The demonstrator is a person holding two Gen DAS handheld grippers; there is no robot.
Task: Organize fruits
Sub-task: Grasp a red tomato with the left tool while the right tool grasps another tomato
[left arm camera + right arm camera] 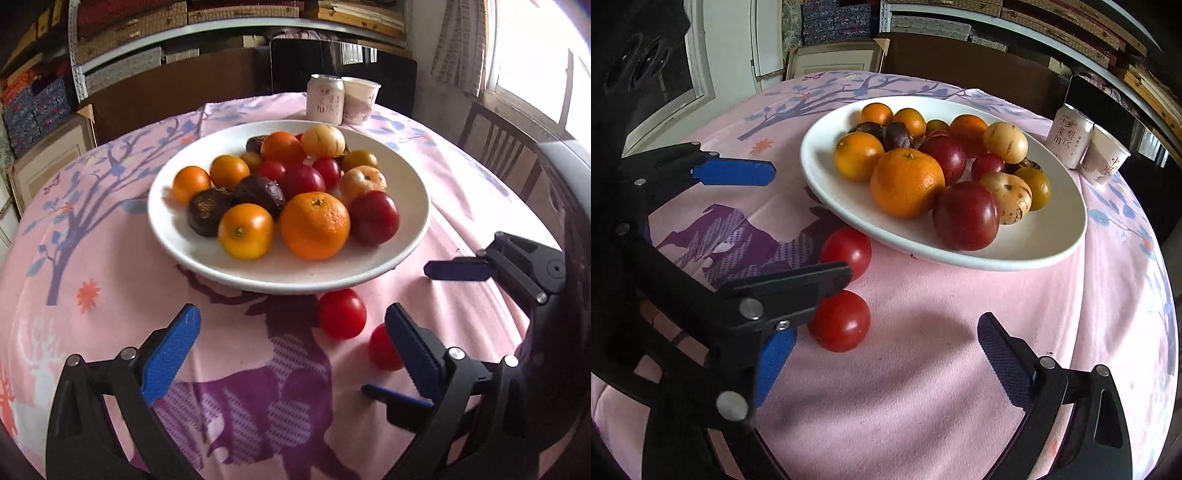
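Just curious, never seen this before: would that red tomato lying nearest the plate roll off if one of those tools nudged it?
Probably. The red tomato looks round and glossy, so a nudge would likely roll it, though the soft tablecloth may slow it. Its thin skin suggests squeezing gently.

So the desk point(110, 258) is round-ish and covered with a pink cloth point(923, 369) printed with blue branches, a little orange flower and a big purple deer. Sitting right on the cloth near the middle is a wide white plate point(177, 236) piled with fruit. Two red tomatoes are loose on the cloth in front of it: one point(341, 314) tucked just beside the plate's near rim, the other point(840, 321) a bit nearer the desk's edge, close to the first. Over at the far side, past the plate, a pale drink can point(325, 98) and a white paper cup point(360, 99) stand upright side by side, pretty much touching.
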